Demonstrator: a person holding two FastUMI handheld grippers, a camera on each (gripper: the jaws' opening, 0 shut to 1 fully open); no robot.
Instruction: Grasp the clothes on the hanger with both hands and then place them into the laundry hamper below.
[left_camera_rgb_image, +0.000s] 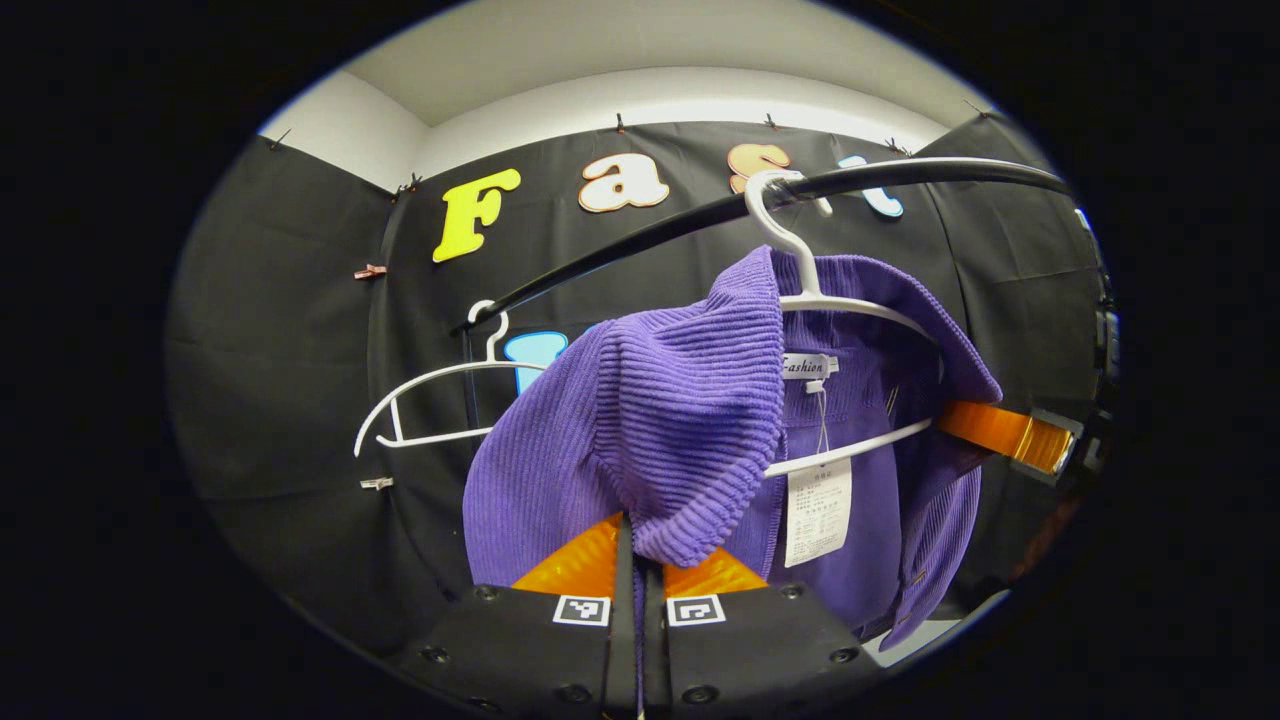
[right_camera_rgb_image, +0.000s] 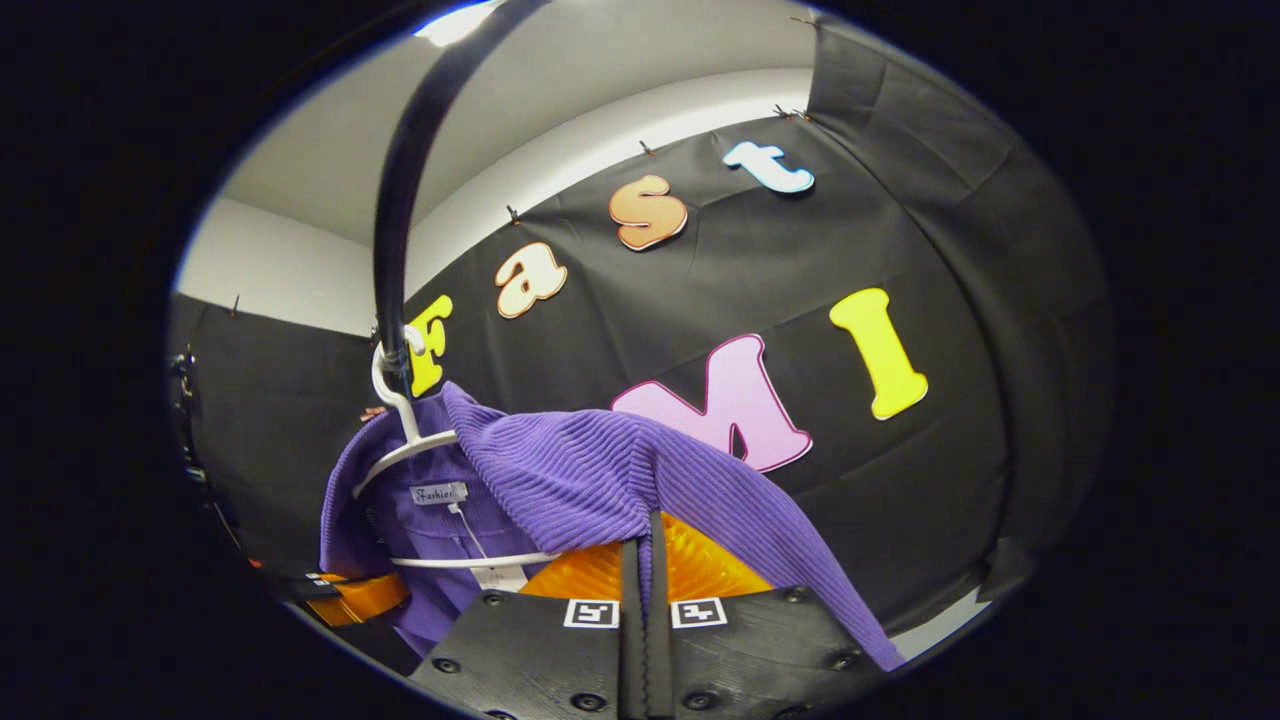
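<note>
Under the black rail (left_camera_rgb_image: 640, 240), purple garment (left_camera_rgb_image: 690, 420) (ribbed) pinched in both claws.

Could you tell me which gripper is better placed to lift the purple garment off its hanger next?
Neither clearly: left gripper and right gripper are each shut on a shoulder of the purple garment, which hangs on the white hanger. Probably lift together.

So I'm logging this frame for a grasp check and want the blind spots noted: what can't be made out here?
- Left gripper view: the purple garment drapes over the left gripper, hiding its fingertips.
- Left gripper view: print on the hang tag is too small to read.
- Right gripper view: the right gripper has its fingertips buried in cloth.
- Right gripper view: the white hanger is partly hidden by the garment.
- Both views: the laundry hamper lies below the bottom edge.
</note>
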